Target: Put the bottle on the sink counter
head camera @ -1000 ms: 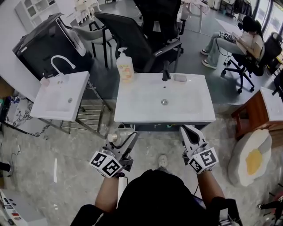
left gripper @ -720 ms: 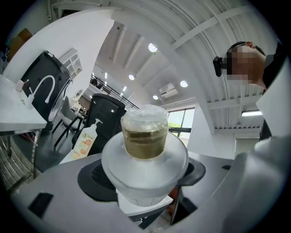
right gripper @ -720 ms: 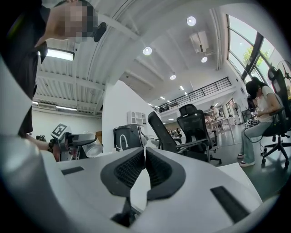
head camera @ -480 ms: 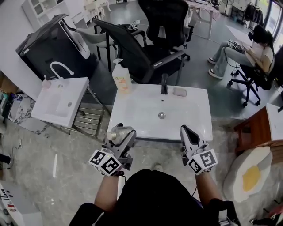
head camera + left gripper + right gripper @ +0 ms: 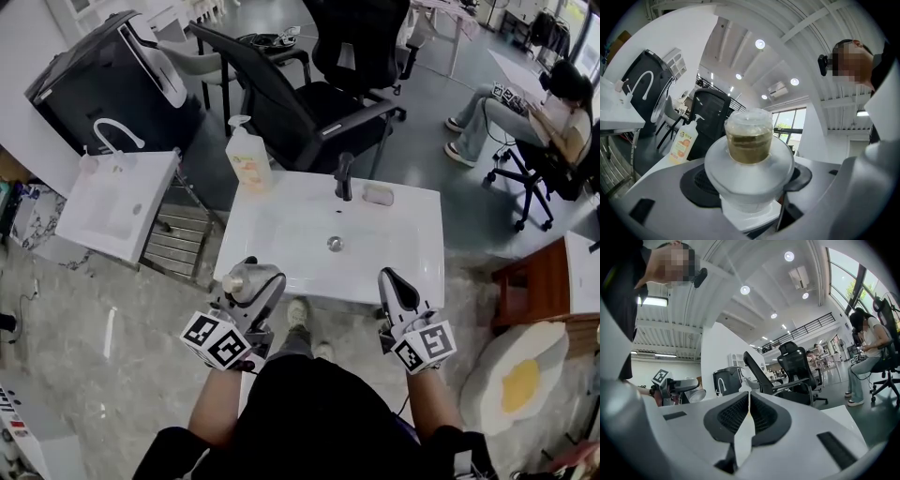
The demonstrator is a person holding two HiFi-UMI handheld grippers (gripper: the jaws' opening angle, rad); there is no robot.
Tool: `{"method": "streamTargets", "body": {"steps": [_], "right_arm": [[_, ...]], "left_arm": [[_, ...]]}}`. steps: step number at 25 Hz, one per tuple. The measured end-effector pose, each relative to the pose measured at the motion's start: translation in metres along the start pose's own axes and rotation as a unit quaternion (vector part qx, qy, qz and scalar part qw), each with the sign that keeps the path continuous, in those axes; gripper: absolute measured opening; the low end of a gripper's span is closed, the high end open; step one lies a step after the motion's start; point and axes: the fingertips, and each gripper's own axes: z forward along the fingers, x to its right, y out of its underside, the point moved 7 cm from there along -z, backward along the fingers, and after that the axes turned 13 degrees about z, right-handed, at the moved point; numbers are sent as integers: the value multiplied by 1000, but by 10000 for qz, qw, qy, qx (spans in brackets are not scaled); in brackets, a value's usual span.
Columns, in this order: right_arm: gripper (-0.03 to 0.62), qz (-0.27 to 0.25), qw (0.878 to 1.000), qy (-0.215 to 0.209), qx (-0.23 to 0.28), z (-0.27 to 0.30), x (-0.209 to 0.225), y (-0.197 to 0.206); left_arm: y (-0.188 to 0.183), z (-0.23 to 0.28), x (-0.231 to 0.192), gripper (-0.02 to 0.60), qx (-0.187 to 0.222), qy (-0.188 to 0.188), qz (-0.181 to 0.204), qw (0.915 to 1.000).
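Observation:
The bottle [image 5: 242, 279], a small clear one with a pale cap and brownish contents, sits between the jaws of my left gripper [image 5: 253, 287], which is shut on it. In the left gripper view the bottle [image 5: 749, 152] fills the middle, cap pointing away from the camera. It hangs just short of the front edge of the white sink counter [image 5: 281, 234]. My right gripper [image 5: 388, 279] is shut with nothing in it, level with the counter's front right. In the right gripper view its pads [image 5: 761, 413] meet.
On the counter stand a pump soap dispenser [image 5: 247, 157] at the back left, a dark faucet [image 5: 343, 175] and a soap dish [image 5: 379, 195]. A second small sink [image 5: 112, 202] is to the left. Office chairs [image 5: 309, 103] and a seated person [image 5: 553, 103] are behind.
Both grippers have come closer to the sink counter's front edge, the bottle still in the left one. The view has shifted forward over the counter.

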Motion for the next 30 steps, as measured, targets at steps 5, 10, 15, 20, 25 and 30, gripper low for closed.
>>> {"method": "streamTargets", "body": {"steps": [5,10,15,20,25,30], "right_arm": [[32,-86,9999,71,27,12,13,-6],[32,-202,9993,299,132,30,31,-23],[32,-322,9988,325,168,59,42,-37],[32,-200,9994,282,47,86,57,-35],[32,-15,9992,341,-214,109,71,-20],[32,238,9973,452,-519,122,82,2]], "left_arm": [[4,28,-19,350,-78,33,1,10000],[-1,68,-37,350,-122,317,154,9993],[-5,102,-59,350,-136,386,238,9989],[10,129,-80,350,-435,281,413,9978],[28,148,-100,350,-812,207,571,9948],[49,156,-113,350,-1171,222,575,9912]]}}
